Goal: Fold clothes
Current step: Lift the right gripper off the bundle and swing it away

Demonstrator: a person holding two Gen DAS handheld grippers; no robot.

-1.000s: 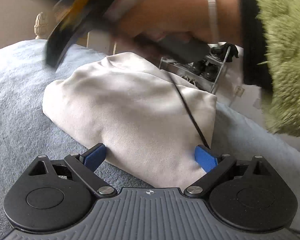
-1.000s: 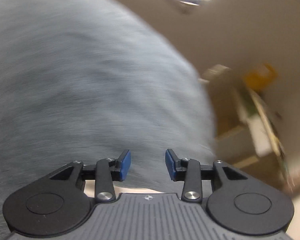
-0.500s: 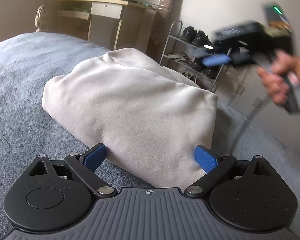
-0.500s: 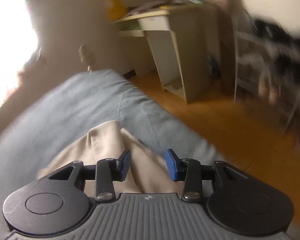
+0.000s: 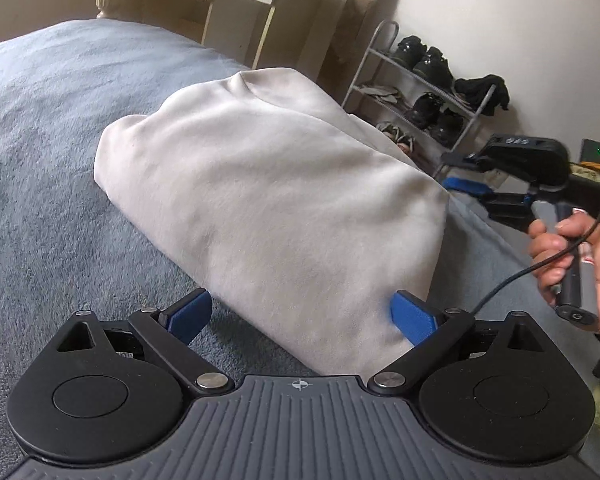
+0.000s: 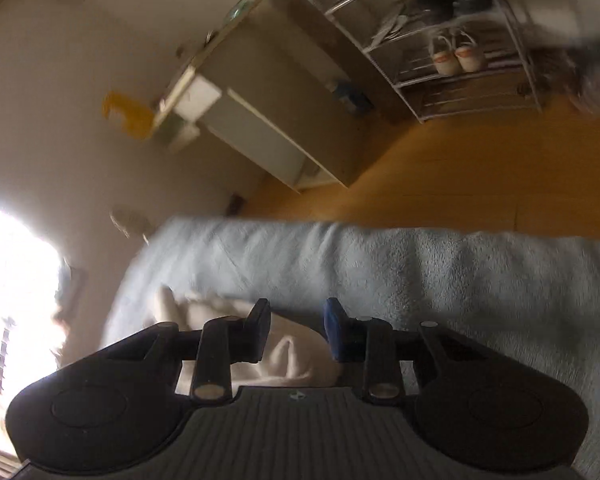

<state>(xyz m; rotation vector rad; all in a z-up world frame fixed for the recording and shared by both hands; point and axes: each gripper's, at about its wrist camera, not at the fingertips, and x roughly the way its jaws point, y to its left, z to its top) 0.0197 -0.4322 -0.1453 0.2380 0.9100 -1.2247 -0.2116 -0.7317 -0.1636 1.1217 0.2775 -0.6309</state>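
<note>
A folded beige garment (image 5: 268, 200) lies on the blue-grey blanket (image 5: 40, 152) of a bed. My left gripper (image 5: 300, 312) stands wide open at the garment's near edge, its blue pads on either side of the cloth and not closed on it. In the left wrist view the right gripper (image 5: 466, 172), held in a person's hand (image 5: 568, 252), hovers to the right of the garment with its fingers apart. In the right wrist view that gripper (image 6: 296, 324) is tilted and open, with the beige garment (image 6: 228, 320) just below its fingers and nothing between them.
A wire shoe rack (image 5: 416, 96) with dark shoes stands by the wall beyond the bed. A white and wood desk (image 5: 244, 12) is at the back. The wooden floor (image 6: 440, 184) lies past the bed's edge. A black cable (image 5: 512, 276) hangs from the right gripper.
The right gripper swung from over the garment to the right side and has come down lower beside it. The left gripper and the garment have stayed still.
</note>
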